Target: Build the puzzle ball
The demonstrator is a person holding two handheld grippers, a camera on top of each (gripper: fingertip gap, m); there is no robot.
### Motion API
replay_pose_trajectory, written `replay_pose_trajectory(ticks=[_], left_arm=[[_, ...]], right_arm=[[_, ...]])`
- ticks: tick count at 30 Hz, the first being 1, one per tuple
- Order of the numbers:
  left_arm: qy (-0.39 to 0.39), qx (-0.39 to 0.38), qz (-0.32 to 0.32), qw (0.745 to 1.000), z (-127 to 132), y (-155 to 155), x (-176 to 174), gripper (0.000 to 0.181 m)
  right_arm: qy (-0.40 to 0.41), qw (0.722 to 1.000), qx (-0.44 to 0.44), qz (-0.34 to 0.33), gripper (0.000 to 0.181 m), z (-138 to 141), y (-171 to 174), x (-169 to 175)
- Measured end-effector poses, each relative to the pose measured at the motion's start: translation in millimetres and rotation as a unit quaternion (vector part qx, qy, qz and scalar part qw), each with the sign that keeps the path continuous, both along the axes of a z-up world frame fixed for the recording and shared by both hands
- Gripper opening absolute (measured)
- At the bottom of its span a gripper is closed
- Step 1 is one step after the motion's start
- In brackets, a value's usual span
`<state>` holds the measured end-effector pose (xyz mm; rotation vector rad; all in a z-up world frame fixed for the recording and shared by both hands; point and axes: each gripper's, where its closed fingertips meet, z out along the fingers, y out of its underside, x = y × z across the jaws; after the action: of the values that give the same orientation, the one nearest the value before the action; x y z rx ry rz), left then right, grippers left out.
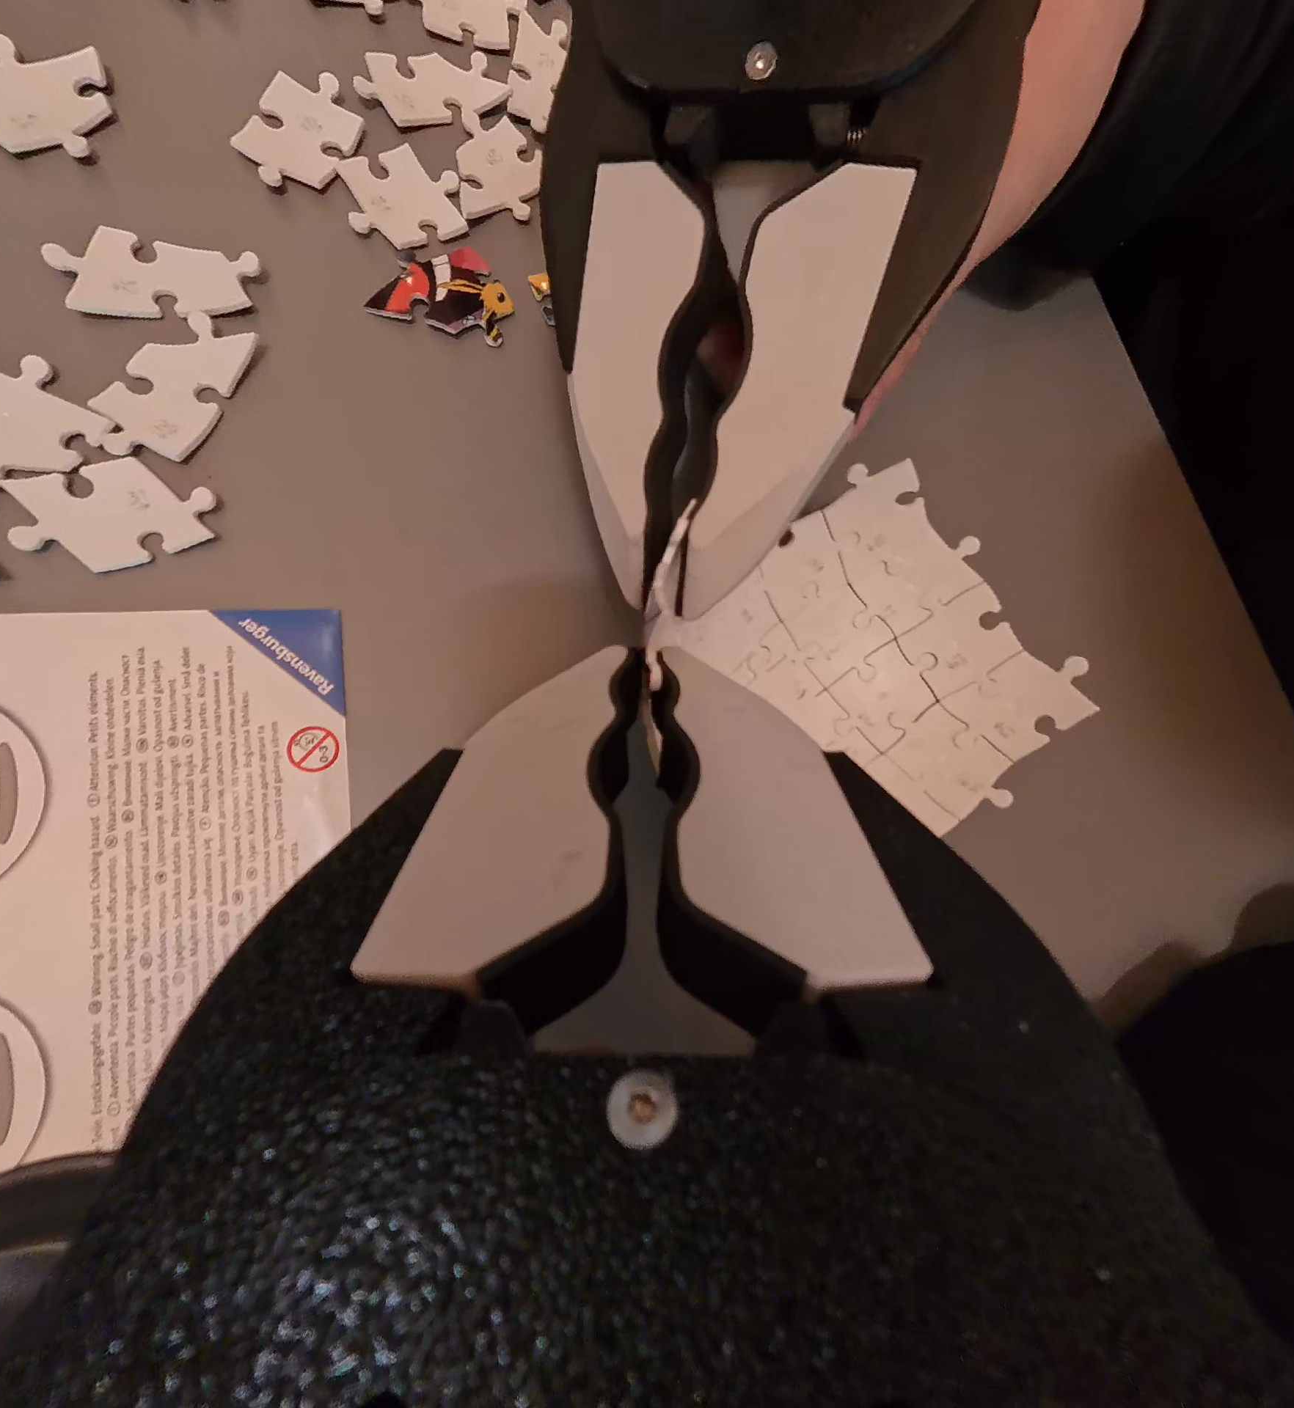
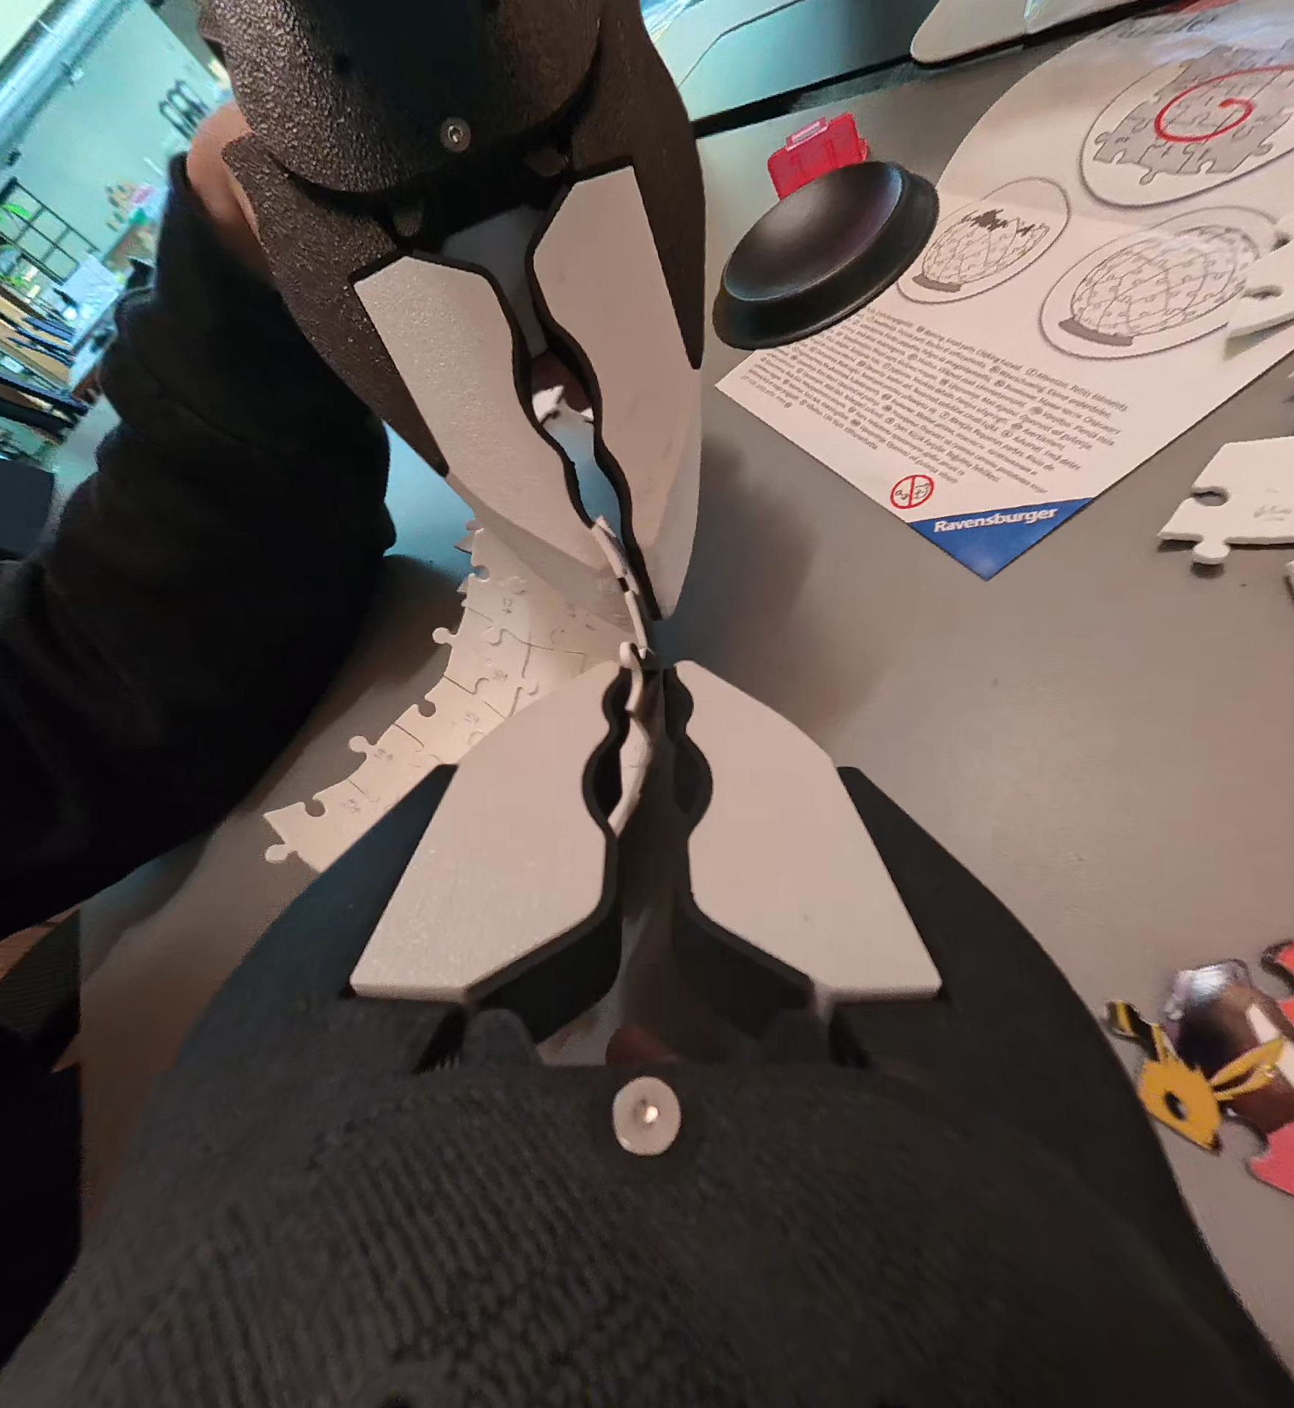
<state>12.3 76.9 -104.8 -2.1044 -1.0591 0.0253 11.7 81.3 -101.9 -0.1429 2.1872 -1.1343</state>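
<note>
Fingers [image 1: 552, 808] of both grippers pinch the assembled puzzle section [image 1: 903, 655].

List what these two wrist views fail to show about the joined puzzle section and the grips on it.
- Joined puzzle section: printed side faces away in both views; near edge hidden by the fingers.
- Left gripper and right gripper: exactly what each fingertip pinches is too small and crowded to tell.
- Colored piece: cut off by the right wrist view's edge.

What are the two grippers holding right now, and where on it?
Both grippers, left and right, pinch the joined puzzle sheet at one edge, tip to tip.
</note>
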Motion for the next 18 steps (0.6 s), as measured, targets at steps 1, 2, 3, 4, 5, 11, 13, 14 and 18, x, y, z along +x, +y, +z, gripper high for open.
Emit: replay_pose_trajectory(ticks=[1, 2, 3, 4, 5, 11, 13, 14, 18], left_arm=[[0.0, 0.0, 0.0, 1.0, 0.1, -0.1, -0.2, 0.001], [0.0, -0.001, 0.001, 1.0, 0.0, -0.3, -0.3, 0.001], [0.0, -0.001, 0.001, 1.0, -0.2, -0.4, -0.4, 0.001], [0.0, -0.001, 0.001, 1.0, -0.1, -0.3, -0.4, 0.002], [0.0, -0.001, 0.001, 1.0, 0.0, 0.0, -0.4, 0.002], [-0.002, -0.009, -0.006, 1.0, -1.9, 0.9, 0.5, 0.002], [0.002, -0.009, -0.002, 1.0, -1.0, 0.7, -1.3, 0.002], [0.001, -0.007, -0.001, 1.0, -0.6, 0.8, -1.2, 0.002], [0.004, -0.005, 0.003, 1.0, 0.9, -1.0, -1.2, 0.002]], right_arm=[[0.005, 1.0, -0.004, -0.002, 0.006, 0.6, -0.3, -1.1], [0.006, 1.0, -0.007, -0.002, 0.006, 1.1, -0.4, -1.1], [0.008, 1.0, -0.006, -0.003, 0.005, 0.9, -0.6, -1.4], [0.01, 1.0, -0.006, -0.004, 0.005, 0.6, -0.8, -1.5], [0.015, 1.0, -0.007, -0.004, 0.004, 0.6, -0.9, -1.9], [0.03, 1.0, -0.001, -0.003, 0.003, -2.8, 0.0, -2.0], [0.029, 1.0, -0.004, -0.009, 0.003, -1.9, -0.5, -4.0], [0.032, 0.999, -0.007, -0.009, 0.003, -1.3, -0.7, -4.2], [0.013, 1.0, 0.002, 0.0, 0.016, -0.8, 0.7, -1.4]])
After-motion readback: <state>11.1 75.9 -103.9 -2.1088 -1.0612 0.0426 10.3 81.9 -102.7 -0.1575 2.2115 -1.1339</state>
